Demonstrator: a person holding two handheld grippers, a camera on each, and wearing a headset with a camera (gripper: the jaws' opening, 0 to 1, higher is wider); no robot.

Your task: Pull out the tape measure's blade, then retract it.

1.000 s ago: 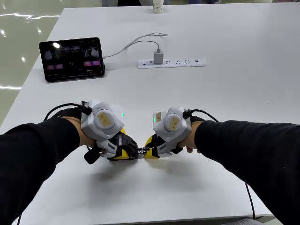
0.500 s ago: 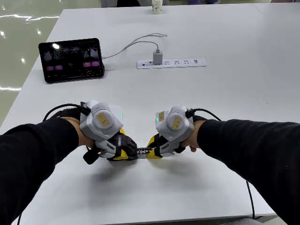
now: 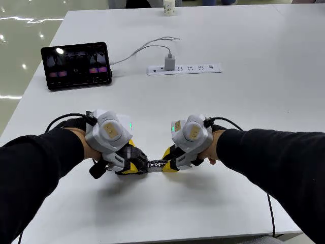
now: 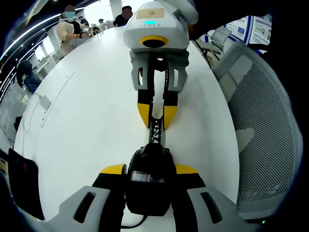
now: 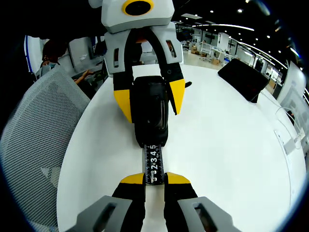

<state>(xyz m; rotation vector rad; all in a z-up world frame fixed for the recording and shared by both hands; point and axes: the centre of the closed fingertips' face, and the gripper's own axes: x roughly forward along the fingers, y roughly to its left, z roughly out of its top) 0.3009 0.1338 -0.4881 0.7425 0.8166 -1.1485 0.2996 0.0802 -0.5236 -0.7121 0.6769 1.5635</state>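
A black tape measure case (image 3: 136, 161) (image 4: 150, 179) (image 5: 150, 110) sits low over the white table, with my left gripper (image 3: 133, 163) (image 4: 146, 171) shut on its sides. A short length of the black numbered blade (image 3: 155, 164) (image 4: 156, 133) (image 5: 153, 163) runs out of the case toward my right gripper (image 3: 167, 164) (image 5: 154, 180), which is shut on the blade's end. The two grippers face each other, a few centimetres apart, near the table's front edge. In the left gripper view the right gripper's yellow fingertips (image 4: 145, 113) pinch the blade.
A dark tablet (image 3: 77, 65) stands at the back left. A white power strip (image 3: 185, 68) with a plugged charger and cable lies at the back centre. A cup (image 3: 169, 7) stands at the far edge. A grey mesh chair (image 4: 260, 121) is beside the table.
My right gripper has shifted slightly to the right, away from the case, and a little more blade shows between the two grippers. The left gripper has stayed in place.
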